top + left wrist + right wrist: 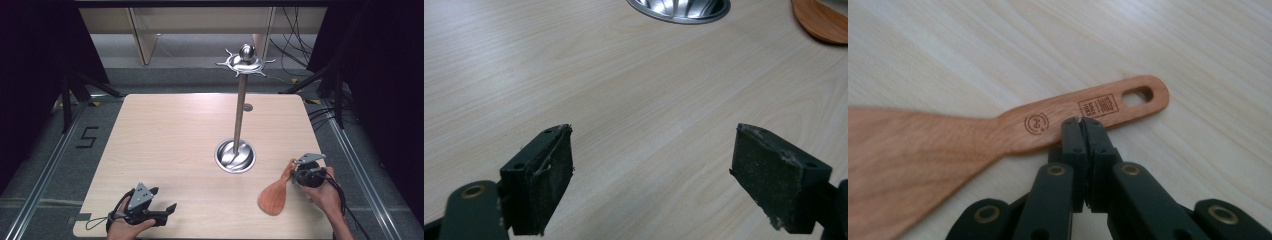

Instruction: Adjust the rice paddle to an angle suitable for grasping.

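My right gripper (1082, 122) has its two black jaws pressed flat together, and their tips sit at the near edge of the flat reddish-brown wooden spatula (998, 135), on its handle between the round burnt-in stamp and the small square one. From the right gripper view I cannot tell for certain whether the edge of the handle is pinched between the pads or whether the closed tips merely touch it; I see no gap between the jaws. The spatula lies flat on the pale wood-grain table (1158, 45), its slotted handle end pointing away to the right in that view and its broad blade spreading to the left.

In the high view the right gripper (299, 172) sits at the table's right side, the spatula (274, 196) with its blade toward the near edge.

My left gripper (651, 170) stands wide open, its worn dark pads well apart with only bare table (574, 75) between them. In the high view it (162, 202) rests low near the front-left edge, well apart from the spatula.

Farther out, near the table's middle, stands the shiny steel utensil stand (239, 115) (a tall pole rising from a round dished base, topped by a ring of hooks and a ball knob).
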The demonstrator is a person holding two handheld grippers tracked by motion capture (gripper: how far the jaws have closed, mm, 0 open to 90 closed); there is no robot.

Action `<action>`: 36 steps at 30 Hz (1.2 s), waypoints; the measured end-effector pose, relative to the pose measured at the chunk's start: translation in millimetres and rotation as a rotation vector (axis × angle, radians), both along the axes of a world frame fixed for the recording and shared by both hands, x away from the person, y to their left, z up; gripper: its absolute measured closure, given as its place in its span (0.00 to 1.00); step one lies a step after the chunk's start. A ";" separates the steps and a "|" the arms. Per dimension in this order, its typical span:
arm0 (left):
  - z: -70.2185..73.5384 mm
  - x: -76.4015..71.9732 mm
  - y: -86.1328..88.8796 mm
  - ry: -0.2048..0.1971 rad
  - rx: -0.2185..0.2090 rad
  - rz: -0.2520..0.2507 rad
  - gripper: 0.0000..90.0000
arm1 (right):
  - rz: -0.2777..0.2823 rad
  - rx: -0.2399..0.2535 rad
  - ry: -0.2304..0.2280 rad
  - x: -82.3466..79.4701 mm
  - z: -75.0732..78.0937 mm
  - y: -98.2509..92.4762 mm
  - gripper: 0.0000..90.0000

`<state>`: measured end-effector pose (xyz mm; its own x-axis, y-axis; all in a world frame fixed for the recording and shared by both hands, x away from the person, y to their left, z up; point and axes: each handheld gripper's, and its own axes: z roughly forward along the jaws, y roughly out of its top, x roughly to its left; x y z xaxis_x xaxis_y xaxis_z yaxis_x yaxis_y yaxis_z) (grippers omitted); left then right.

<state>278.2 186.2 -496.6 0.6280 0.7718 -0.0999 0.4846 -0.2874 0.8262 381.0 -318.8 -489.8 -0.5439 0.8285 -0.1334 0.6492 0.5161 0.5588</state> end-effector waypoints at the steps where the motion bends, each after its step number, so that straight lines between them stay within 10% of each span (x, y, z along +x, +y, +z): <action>1: -0.3 -0.5 -0.8 -0.002 -0.011 0.002 0.18 | 0.005 -0.002 -0.003 1.5 0.1 1.3 1.00; 25: 0.0 -0.6 0.0 -0.003 -0.010 0.004 0.18 | 0.117 -0.040 -0.020 13.6 11.2 46.5 0.86; 36: 0.6 -0.1 1.2 -0.009 0.001 -0.008 0.18 | 0.054 -0.036 0.182 26.8 22.4 62.0 0.53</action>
